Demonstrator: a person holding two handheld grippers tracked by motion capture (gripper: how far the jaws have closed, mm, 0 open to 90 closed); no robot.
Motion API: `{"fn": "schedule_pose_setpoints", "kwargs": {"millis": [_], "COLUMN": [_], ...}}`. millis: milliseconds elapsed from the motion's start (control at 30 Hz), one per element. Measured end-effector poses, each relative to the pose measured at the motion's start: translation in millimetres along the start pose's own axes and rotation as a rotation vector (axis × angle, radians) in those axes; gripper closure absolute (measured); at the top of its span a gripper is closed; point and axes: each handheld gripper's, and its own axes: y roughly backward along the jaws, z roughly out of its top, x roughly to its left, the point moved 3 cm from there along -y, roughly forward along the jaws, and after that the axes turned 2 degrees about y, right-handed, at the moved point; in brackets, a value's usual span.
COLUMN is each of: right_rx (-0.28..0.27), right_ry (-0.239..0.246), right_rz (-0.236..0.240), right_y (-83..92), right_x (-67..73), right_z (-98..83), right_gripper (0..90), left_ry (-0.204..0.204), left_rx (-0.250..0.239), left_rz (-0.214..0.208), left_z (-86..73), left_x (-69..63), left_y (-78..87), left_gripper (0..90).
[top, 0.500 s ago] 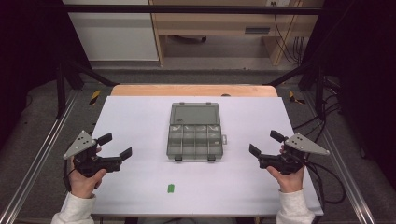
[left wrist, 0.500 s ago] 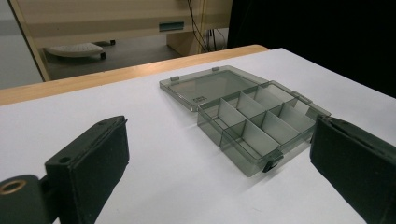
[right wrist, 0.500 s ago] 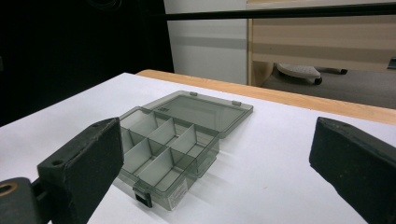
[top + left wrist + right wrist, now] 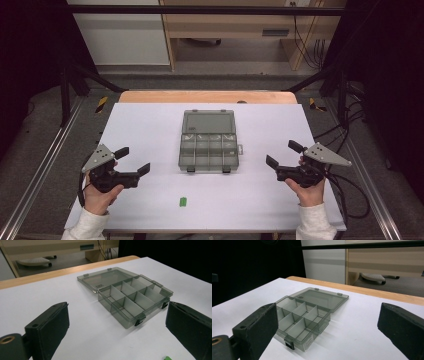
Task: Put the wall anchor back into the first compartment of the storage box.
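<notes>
A smoky clear compartment box (image 4: 209, 140) lies in the middle of the white table (image 4: 150, 125), lid folded back flat on its far side. Its compartments (image 4: 130, 297) look empty, and two black latches face the near edge. A small green piece (image 4: 183, 201) rests on the table nearer me, left of the box's front. My left gripper (image 4: 133, 160) hovers at the left, jaws open and pointing toward the box (image 4: 307, 312), nothing between them. Opposite it, my right gripper (image 4: 283, 153) is open too and holds nothing.
A wooden strip (image 4: 207, 97) borders the table's far edge. Metal rails (image 4: 45, 165) run along both sides on the floor. Cables (image 4: 345, 145) trail at the right. A desk and a white cabinet (image 4: 120, 35) stand beyond.
</notes>
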Motion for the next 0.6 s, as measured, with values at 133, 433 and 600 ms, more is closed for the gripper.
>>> {"fn": "schedule_pose_setpoints", "kwargs": {"millis": [133, 433, 600], "right_rx": [0.001, -0.003, -0.006], "right_ry": [0.007, 0.002, 0.005], "right_rz": [-0.001, -0.006, -0.001], "right_y": [-0.2, 1.8, 2.9], "right_x": [0.1, -0.3, -0.9], "right_z": [-0.5, 0.5, 1.0], "right_gripper": [3.4, 3.4, 3.3], "left_ry": [-0.006, -0.010, -0.008], "left_rx": [0.029, 0.092, 0.125], "left_rz": [-0.009, -0.027, -0.035], "left_z": [-5.0, -17.1, -24.5], "left_x": [-6.4, -19.2, -26.5], "left_y": [-8.7, -25.2, -31.7], "left_gripper": [4.8, 5.5, 6.1]}}
